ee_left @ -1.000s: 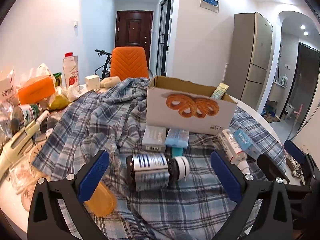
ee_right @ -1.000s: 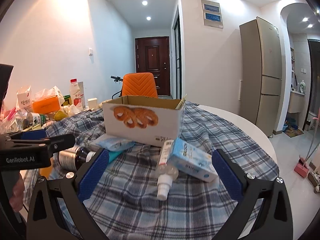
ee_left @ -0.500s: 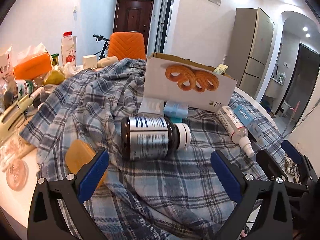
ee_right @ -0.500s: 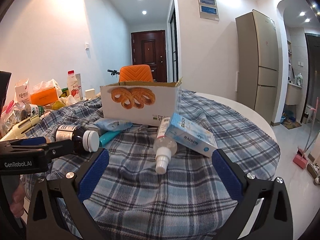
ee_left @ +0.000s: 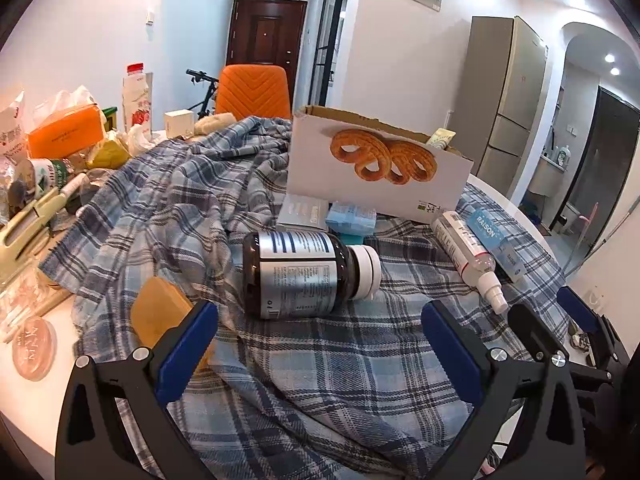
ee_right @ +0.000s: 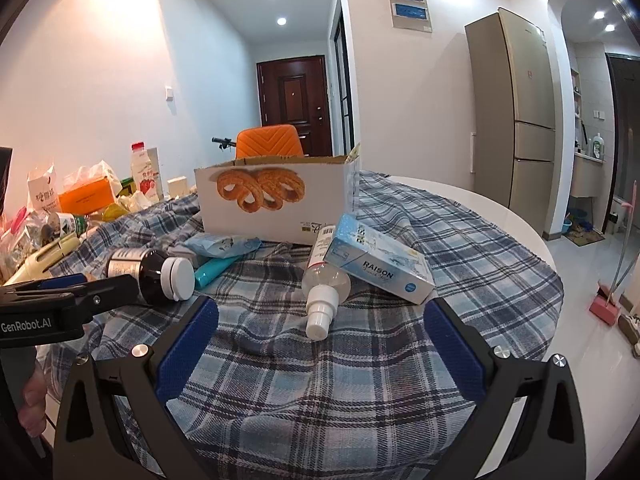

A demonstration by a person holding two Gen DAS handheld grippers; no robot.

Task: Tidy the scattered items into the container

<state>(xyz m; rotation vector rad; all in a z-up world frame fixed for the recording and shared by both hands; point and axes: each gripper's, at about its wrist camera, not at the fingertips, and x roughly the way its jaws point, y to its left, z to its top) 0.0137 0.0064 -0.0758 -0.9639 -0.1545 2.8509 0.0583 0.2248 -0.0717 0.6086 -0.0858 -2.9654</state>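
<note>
Clutter fills the far left of the white table (ee_left: 36, 392): an orange tissue box (ee_left: 64, 133), a milk carton (ee_left: 137, 98) with a red cap, a pale green tool (ee_left: 28, 220) and a round pink lid (ee_left: 34, 349). A blue plaid cloth (ee_left: 328, 376) covers most of the table. On its left edge lies a flat yellow-brown lid (ee_left: 158, 320), just beside the left finger of the left gripper (ee_left: 318, 338). This gripper has its jaws spread wide and holds nothing. In front of it lies a dark brown pill bottle (ee_left: 298, 273) on its side, white cap pointing right. Behind the bottle are a small white box (ee_left: 302, 212) and a light blue packet (ee_left: 351, 219), both close to the cardboard box (ee_left: 376, 168) printed with pretzels, which stands open at the top. To the right a clear spray bottle (ee_right: 324, 284) lies with the nozzle toward the cameras, touching the tilted blue "RAISON" carton (ee_right: 380, 266). The right gripper (ee_right: 320, 346) is also spread wide and empty, low above the cloth, near the nozzle. A refrigerator (ee_right: 516, 120) stands far right.
</note>
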